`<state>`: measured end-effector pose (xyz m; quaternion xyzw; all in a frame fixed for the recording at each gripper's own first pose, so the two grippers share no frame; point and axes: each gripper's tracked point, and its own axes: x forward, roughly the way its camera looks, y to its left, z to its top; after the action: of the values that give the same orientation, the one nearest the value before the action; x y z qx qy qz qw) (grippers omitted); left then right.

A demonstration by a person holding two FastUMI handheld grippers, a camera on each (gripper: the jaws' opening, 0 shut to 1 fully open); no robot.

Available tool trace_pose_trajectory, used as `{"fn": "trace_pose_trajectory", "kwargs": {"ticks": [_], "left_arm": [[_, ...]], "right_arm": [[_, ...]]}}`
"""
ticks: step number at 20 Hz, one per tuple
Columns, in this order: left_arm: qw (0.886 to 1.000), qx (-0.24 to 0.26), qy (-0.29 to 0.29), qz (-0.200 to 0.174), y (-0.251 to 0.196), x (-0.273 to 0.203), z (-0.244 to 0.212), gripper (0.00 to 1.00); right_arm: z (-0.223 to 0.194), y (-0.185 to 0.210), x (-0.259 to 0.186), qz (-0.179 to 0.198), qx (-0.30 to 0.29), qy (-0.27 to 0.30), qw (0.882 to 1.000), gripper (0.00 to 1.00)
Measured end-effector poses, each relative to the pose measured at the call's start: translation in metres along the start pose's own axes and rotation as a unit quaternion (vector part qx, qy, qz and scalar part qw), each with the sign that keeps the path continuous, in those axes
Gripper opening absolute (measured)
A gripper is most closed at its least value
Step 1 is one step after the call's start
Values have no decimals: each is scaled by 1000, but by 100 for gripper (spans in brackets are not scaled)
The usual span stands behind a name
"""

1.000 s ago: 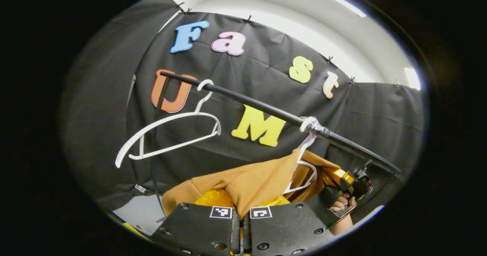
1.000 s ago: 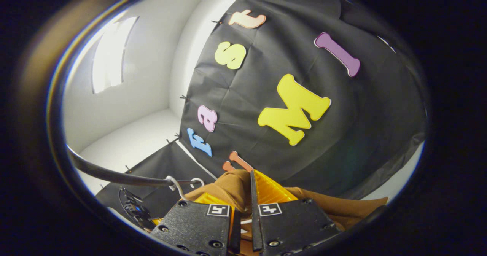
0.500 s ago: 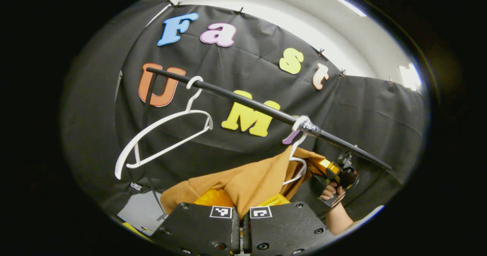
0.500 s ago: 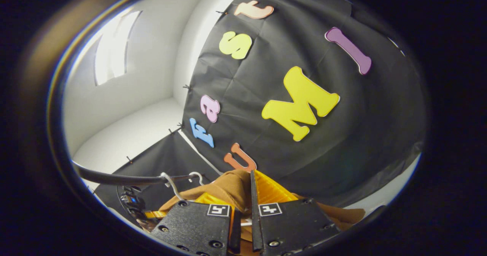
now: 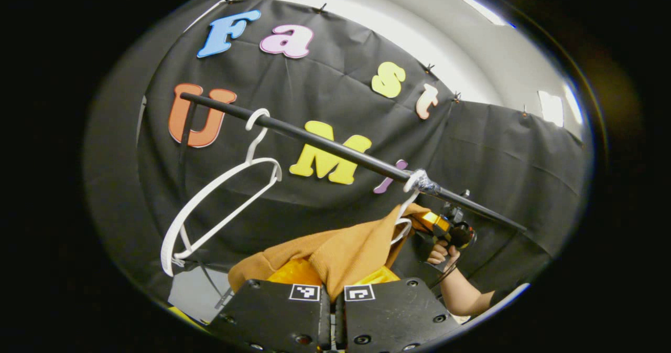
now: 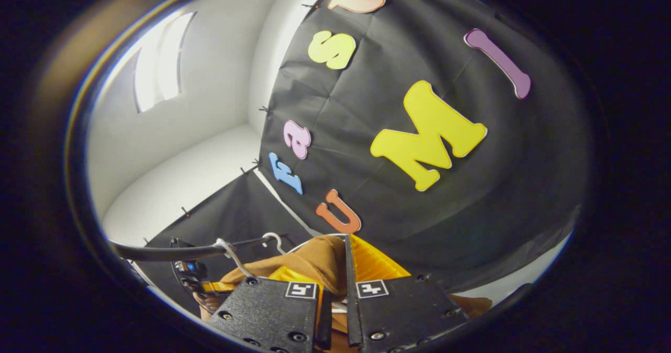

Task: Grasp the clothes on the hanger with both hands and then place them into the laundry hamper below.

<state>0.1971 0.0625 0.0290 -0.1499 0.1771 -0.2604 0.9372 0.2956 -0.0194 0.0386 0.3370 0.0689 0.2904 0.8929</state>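
**Both claws clamped on the brown garment under the rail**

Black rail (image 5: 335, 151) slanting across the booth, down to the right. Brown garment (image 5: 346, 248) bunched just below it, partly draped on a white hanger (image 5: 406, 222) hooked at the taped spot. Empty white hanger (image 5: 209, 206) well apart, farther up the rail. Left claw (image 5: 332, 295) closed on a fold of cloth. Right claw (image 6: 335, 290) pinching the garment too, held by a hand (image 5: 443, 250).

garment's (image 5: 346, 250) lower part behind the jaws
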Motion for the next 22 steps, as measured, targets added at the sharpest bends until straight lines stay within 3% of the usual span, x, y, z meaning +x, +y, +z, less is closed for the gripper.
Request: {"fn": "trace_pose_trajectory", "kwargs": {"ticks": [3,10,15,19,20,22], "left_arm": [[1000,0,17,4,15,7,1,3],[999,-20,30,-33,32,19,12,3],[998,-9,50,-44,43,27,10,3],[995,-43,55,-66,47,29,18,3],[996,-47,47,-65,51,28,25,9],[996,-48,44,-64,53,29,27,3]], "right_arm": [[3,-4,9,7,-35,21,999,14],[0,-11,28,37,-57,84,994,14],[-10,-35,39,41,-35,119,991,15],[-21,-45,49,43,-1,140,989,14],[-22,-42,50,44,-8,146,988,14],[-27,-42,52,44,-22,161,986,14]]}}
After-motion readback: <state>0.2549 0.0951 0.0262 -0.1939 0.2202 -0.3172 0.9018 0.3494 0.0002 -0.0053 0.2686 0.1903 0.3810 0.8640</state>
